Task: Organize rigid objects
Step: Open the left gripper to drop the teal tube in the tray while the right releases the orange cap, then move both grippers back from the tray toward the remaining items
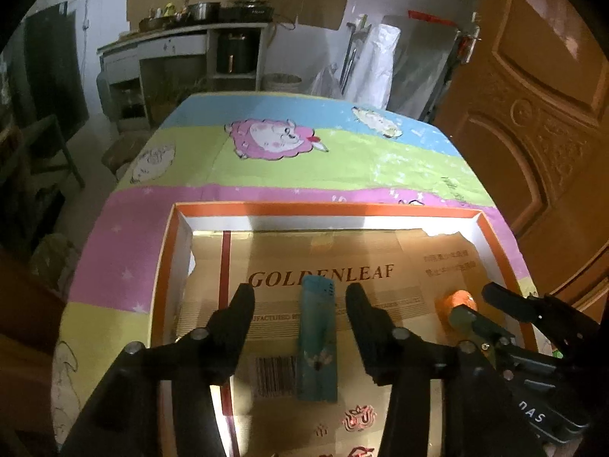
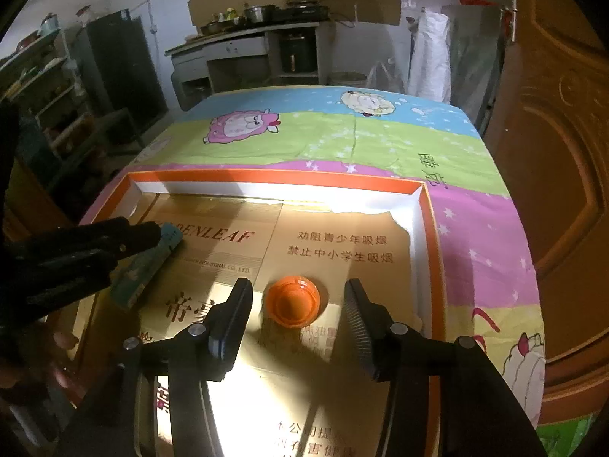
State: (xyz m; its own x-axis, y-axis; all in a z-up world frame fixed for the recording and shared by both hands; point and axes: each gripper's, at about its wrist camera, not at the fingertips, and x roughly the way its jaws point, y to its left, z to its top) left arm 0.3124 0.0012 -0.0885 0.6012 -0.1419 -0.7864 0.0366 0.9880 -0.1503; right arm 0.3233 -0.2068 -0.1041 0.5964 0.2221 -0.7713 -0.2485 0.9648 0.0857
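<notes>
A shallow box (image 1: 173,251) with an orange rim and white inner walls fills the lower half of both views, its floor lined with gold card printed GOLDENLEAF; it sits on a table covered by a cartoon-sheep cloth (image 1: 274,175) in blue, green, pink and yellow bands. In the left wrist view the left gripper (image 1: 300,295) stands with its jaws spread apart at lower centre, and a teal lighter (image 1: 316,342) lies flat on the box floor between them, lengthwise toward the top of the frame, clear of both black fingers (image 1: 236,316). In the right wrist view the right gripper (image 2: 298,291) is likewise parted at lower centre, with an orange bottle cap (image 2: 293,301) resting on the gold card between the ribbed pads (image 2: 356,316), touching neither. The same cap shows at the right edge of the left view, and the lighter shows at the left of the right view, beneath the other gripper. A brown carved door (image 2: 563,152) fills the right side.
</notes>
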